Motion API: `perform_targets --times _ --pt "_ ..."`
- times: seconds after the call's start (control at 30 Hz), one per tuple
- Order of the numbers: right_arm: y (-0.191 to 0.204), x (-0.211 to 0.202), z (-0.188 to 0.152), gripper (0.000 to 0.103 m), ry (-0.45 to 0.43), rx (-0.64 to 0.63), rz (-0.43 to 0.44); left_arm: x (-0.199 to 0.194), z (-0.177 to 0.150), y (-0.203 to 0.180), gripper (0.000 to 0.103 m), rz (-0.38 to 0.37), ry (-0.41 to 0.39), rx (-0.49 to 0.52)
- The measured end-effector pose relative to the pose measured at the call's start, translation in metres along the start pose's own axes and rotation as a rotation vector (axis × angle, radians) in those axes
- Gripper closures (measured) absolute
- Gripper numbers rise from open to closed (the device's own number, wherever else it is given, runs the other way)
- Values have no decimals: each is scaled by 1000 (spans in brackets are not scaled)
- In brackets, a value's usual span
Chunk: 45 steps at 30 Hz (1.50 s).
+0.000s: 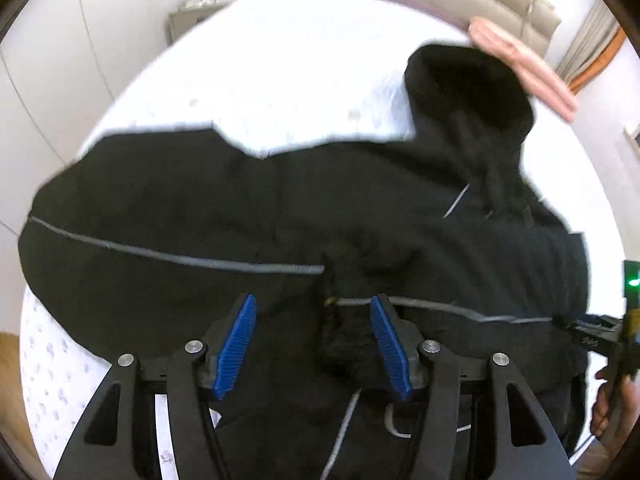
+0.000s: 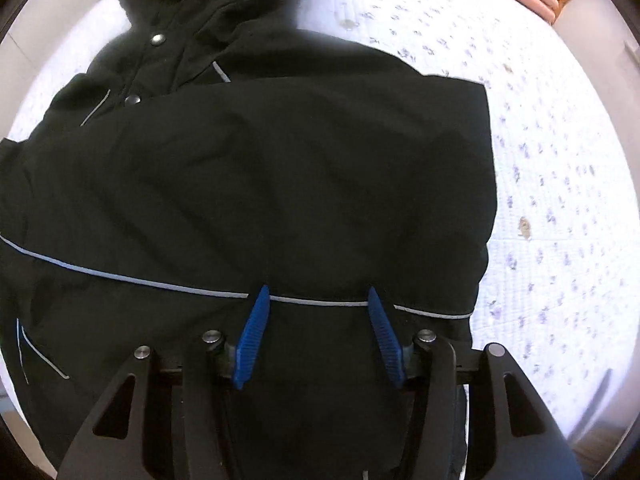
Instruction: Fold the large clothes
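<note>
Working over a black hooded jacket (image 2: 280, 168) that is lying spread on the bed (image 2: 560, 200), I am judging myself to be early in the fold: the body is lying fairly flat, the hood (image 1: 468, 88) is pointing away toward the headboard, and one sleeve seems to be lying across the front. I am holding the left tool (image 1: 312, 344) open, its blue pads standing well apart over the lower front near the grey reflective stripe (image 1: 180, 258), with no cloth pinched between them. I am holding the right tool (image 2: 316, 332) open too, straddling the same stripe near the jacket's right edge. Next, I am thinking, both tools are needing to drop onto the hem, close on the thick padded cloth and carry it up toward the hood; the bulk is likely resisting a shallow pinch. I am finding no brand, label or writing that can be read; only snap buttons (image 2: 157, 39) are showing.
</note>
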State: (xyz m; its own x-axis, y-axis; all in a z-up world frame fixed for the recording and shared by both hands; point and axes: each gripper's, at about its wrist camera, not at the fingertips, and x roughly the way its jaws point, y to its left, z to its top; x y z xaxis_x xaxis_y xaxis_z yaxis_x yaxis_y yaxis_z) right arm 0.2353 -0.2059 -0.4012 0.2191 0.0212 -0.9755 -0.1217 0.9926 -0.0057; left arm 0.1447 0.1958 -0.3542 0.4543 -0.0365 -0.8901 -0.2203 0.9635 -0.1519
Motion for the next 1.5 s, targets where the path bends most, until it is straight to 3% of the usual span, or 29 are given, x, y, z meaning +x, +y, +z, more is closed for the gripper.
perform_targets --times 0.1,0.2,0.3,0.33,0.4,0.5,0.6,0.77,0.93,1.1,1.2,1.33,1.43,1.5 --pt "7 -24 1 46 -54 8 82 -28 7 -20 41 -125 -58 41" --pt "29 -31 -1 39 -73 -35 133 -13 3 -54 41 -229 -4 99" --pt "43 -11 -4 39 -13 -61 112 33 -12 -84 43 -177 101 166" --pt "47 -5 -4 39 9 -58 117 51 -18 -89 49 -141 139 177" --pt "51 8 -8 39 41 -79 88 79 -27 -93 49 -76 189 209" --pt "54 7 -8 37 39 -100 71 81 -29 -91 49 -73 164 210" --pt "49 6 -6 36 50 -96 87 59 -20 -78 49 -123 132 155" --pt "42 13 6 35 62 -117 83 2 -6 -2 48 -78 -8 -54" --pt "52 15 19 34 59 -133 75 -38 -6 136 47 142 -106 -371" --pt "59 9 16 34 59 -149 58 -47 -10 255 43 253 -150 -613" --pt "66 6 12 34 62 -156 47 -30 -16 314 41 249 -134 -740" --pt "77 6 17 34 66 -157 42 -4 -23 357 41 208 -99 -845" --pt "84 10 13 34 66 -157 39 18 -23 365 40 153 -74 -894" --pt "88 11 13 34 67 -157 36 31 -19 357 40 153 -104 -882"
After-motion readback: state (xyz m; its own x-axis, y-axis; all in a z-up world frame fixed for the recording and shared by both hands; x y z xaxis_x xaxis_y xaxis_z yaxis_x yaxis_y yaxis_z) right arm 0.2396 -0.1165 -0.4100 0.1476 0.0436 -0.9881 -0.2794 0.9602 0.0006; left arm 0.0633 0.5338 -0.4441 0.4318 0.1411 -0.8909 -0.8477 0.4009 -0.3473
